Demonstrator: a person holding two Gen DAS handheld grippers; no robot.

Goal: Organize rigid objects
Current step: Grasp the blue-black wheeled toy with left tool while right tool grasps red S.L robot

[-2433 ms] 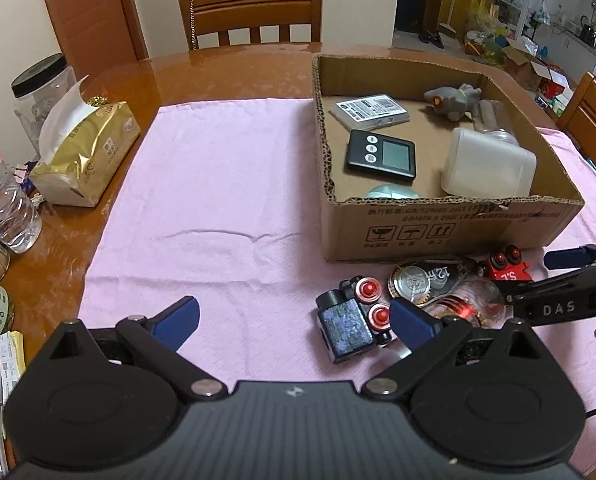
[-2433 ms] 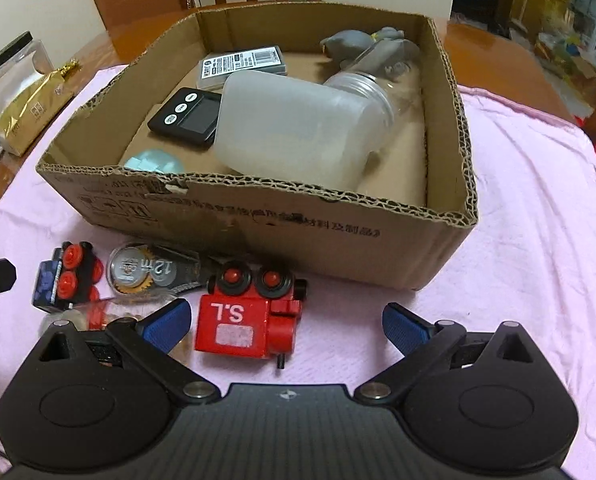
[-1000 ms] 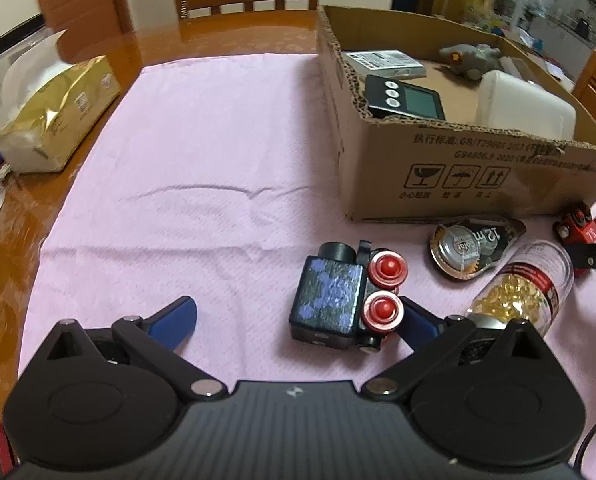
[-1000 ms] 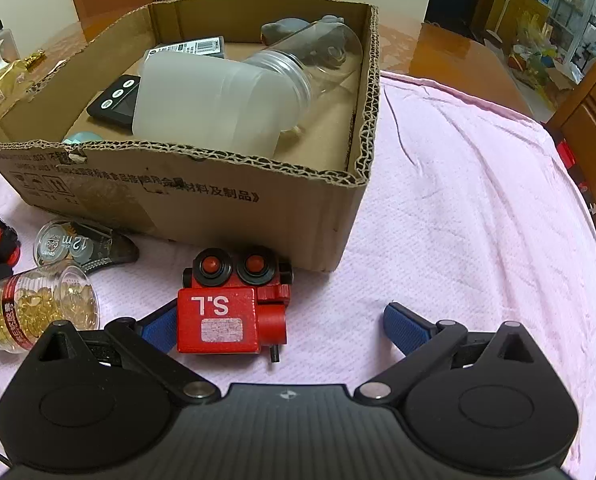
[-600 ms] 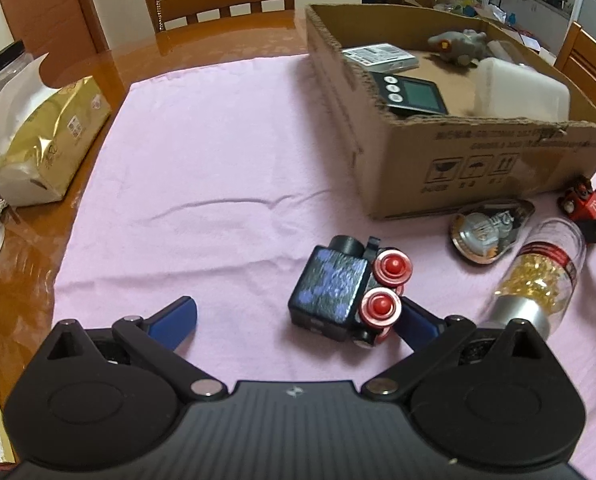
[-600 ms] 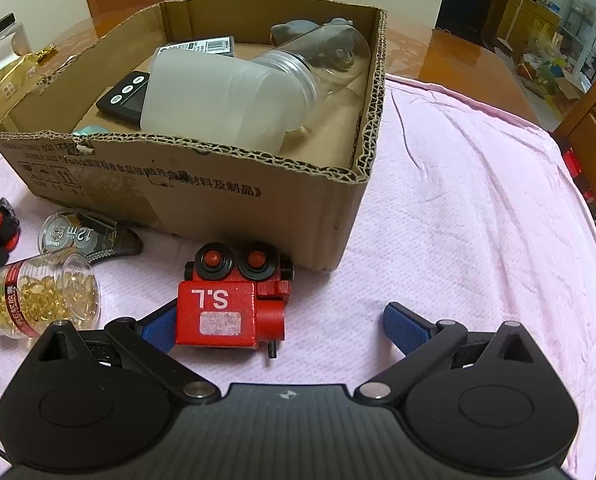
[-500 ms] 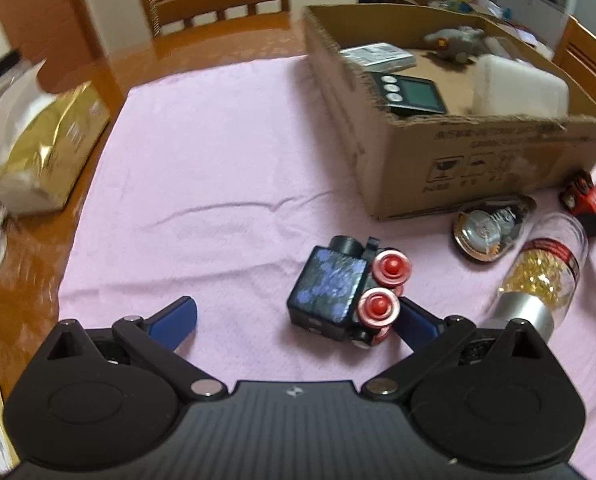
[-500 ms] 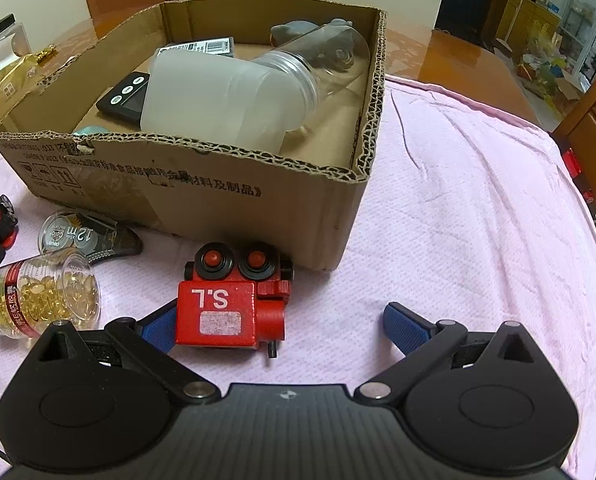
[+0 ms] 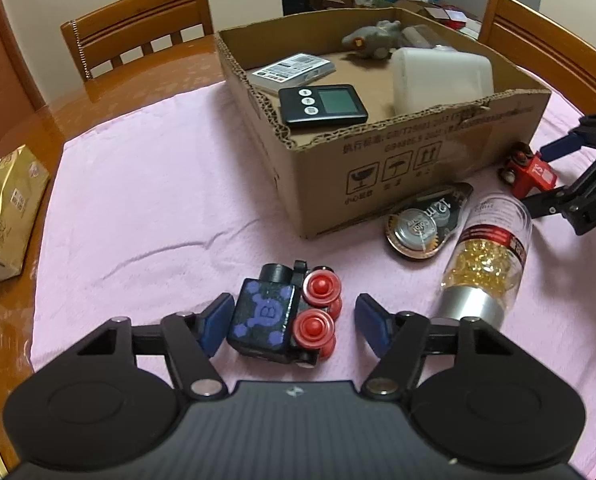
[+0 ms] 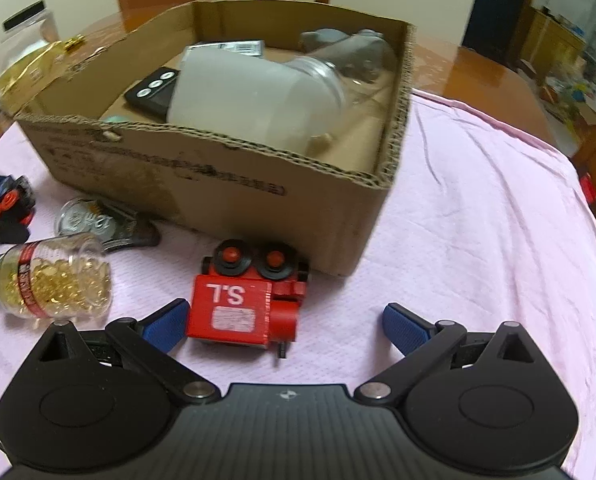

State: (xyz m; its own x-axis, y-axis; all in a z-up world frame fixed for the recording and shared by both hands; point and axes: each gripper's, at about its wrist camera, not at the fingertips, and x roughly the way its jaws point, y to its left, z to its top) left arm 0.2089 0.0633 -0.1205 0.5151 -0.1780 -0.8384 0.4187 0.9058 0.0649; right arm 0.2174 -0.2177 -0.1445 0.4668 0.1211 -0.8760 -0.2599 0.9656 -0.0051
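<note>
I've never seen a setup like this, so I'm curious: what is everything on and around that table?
Cloth: 1, pink, covering table.
Box: 1, brown cardboard, on cloth.
Timer: 1, black, in box.
Card pack: 1, grey, in box.
Jug: 1, white, in box.
Jar: 1, clear, in box.
Plush: 1, grey, in box.
Blue train: 1, on cloth, between left jaws.
Red train: 1, before box.
Tape: 1, black-silver, beside box.
Capsule bottle: 1, clear, lying on cloth.
Tissue pack: 1, gold, table edge.
Chairs: 2, wooden.
Left gripper: closing, pads blue.
Right gripper: open.
</note>
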